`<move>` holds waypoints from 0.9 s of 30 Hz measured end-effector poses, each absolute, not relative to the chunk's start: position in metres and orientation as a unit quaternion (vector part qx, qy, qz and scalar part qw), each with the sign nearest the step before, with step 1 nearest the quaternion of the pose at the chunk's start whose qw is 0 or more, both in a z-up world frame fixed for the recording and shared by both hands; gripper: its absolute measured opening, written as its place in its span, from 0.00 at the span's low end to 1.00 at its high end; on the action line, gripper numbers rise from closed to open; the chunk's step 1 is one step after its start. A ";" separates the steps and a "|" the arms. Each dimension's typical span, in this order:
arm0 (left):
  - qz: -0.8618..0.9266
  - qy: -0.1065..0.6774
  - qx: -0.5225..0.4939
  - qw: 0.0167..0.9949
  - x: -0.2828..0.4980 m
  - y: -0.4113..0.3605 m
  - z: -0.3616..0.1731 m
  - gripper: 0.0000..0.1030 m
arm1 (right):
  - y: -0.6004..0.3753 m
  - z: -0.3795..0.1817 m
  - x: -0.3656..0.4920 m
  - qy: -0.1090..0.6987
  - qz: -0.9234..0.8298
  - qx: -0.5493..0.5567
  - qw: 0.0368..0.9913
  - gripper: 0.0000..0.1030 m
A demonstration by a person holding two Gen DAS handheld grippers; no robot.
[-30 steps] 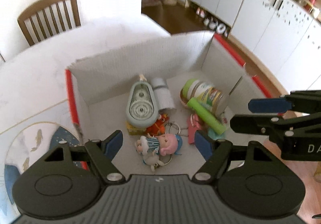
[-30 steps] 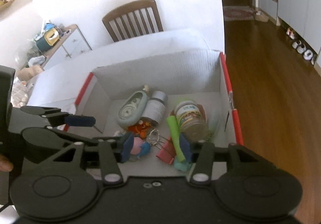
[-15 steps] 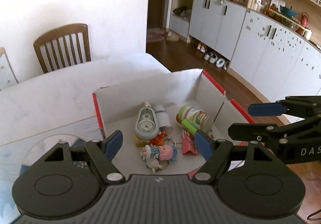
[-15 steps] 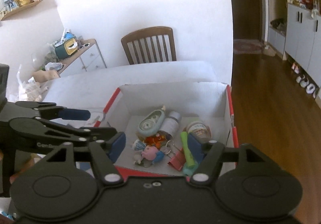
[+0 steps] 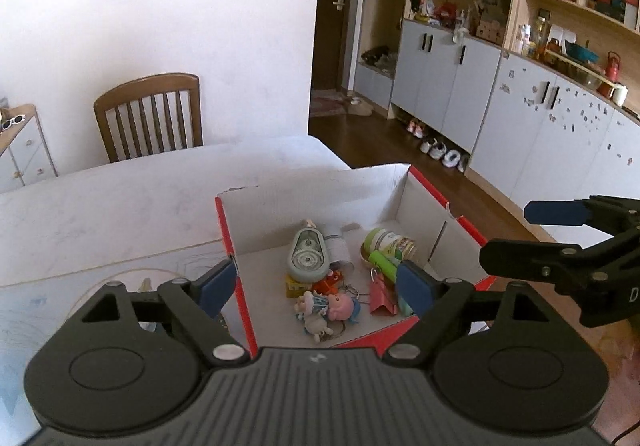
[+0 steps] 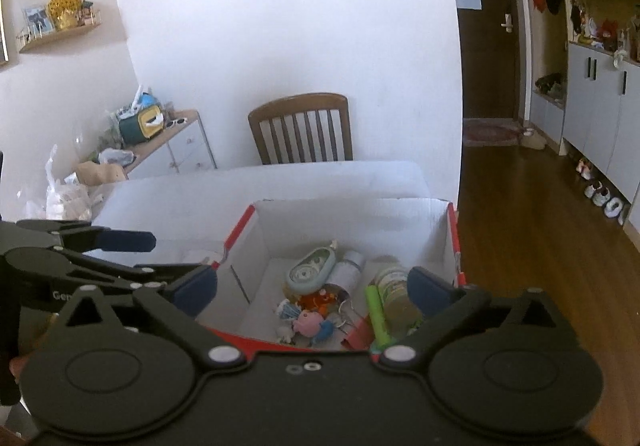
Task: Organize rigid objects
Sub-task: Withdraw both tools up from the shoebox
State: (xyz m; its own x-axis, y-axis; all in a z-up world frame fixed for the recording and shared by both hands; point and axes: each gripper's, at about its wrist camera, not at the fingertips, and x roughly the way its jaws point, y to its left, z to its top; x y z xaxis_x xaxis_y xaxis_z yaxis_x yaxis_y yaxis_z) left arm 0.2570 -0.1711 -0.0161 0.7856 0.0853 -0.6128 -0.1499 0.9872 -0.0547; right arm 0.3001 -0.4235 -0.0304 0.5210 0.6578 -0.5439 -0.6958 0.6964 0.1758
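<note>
On the left, the left gripper (image 5: 316, 288) hangs above the near edge of the box, its jaws opening with nothing between them, which suggests it has no grip to keep and is clear of the load. Below it the white counter (image 5: 120, 198) carries the red-edged cardboard box (image 5: 320, 190), whose tall white walls keep the small rigid things gathered in one place. Inside, going left to right, a pale green oval gadget (image 5: 306, 256) lies flat against a small white bottle (image 5: 340, 248), a pink doll keychain (image 5: 334, 306) and an orange toy (image 5: 330, 280) sit just in front, then a pink binder clip (image 5: 380, 296), a green marker (image 5: 382, 262) and a labelled jar (image 5: 390, 244) on its side. All seem already sorted into the box. On the right, the right gripper (image 6: 314, 290) also hovers over the box, jaws opening wide and empty, probably because its item is already released.
</note>
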 end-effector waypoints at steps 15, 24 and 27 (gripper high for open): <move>0.081 0.303 -0.035 0.949 0.236 -0.184 -0.013 0.98 | -0.428 -0.036 0.281 0.295 0.381 -0.034 0.875 1.00; 0.080 0.306 -0.044 0.947 0.230 -0.185 -0.014 0.98 | -0.430 -0.036 0.275 0.295 0.368 -0.033 0.881 1.00; 0.079 0.306 -0.048 0.948 0.230 -0.184 -0.014 0.98 | -0.431 -0.037 0.273 0.294 0.357 -0.034 0.886 1.00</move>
State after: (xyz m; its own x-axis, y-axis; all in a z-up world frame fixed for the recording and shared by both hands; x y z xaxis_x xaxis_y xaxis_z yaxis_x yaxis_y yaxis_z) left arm 0.2298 -0.1837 -0.0142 0.8004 0.1214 -0.5871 -0.1797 0.9828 -0.0417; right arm 0.2732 -0.4310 -0.0368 0.5714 0.6134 -0.5452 -0.6531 0.7422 0.1505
